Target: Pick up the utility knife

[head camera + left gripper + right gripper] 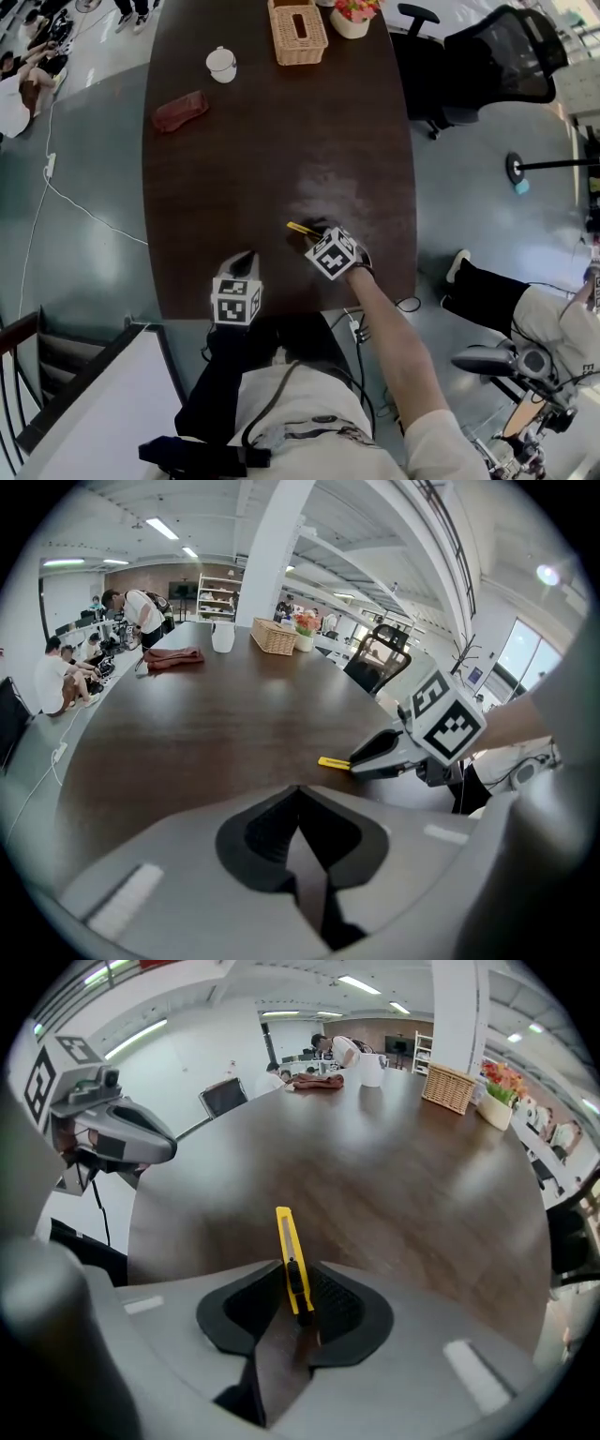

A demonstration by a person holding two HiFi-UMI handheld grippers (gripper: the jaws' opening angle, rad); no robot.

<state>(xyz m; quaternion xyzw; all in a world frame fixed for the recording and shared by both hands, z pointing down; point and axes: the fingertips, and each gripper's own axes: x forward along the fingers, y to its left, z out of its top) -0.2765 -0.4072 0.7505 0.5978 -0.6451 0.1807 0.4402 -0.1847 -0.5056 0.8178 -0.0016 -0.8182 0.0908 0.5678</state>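
Dark brown wooden table (pixel 281 141), long, rounded at the near end, on a grey-green floor.

Utility knife (pixel 292 1258): yellow, slim, with a black slider. Flat on the table close to the near edge, a little right of centre. One end sticking out beyond the right claw, the other end between its pads.

Right gripper (pixel 315 232): tilted steeply down onto the table top. Claw narrow, closed on the utility knife, a black pad against each long side. Yellow tip also visible past the fingertips from the left gripper view.

Left gripper (pixel 300 794): over the near edge of the table, just left of the right gripper and apart from the utility knife. Claw closed, tips together, nothing between them.

Far end of the table, well apart from both grippers:
- wicker basket (pixel 297 35)
- white lidded cup (pixel 222 65), left of the basket
- reddish-brown cloth (pixel 180 111), nearer the left edge
- pot of pink flowers (pixel 354 14), right of the basket

Black office chair (pixel 497 56) on the floor beside the table's right side.
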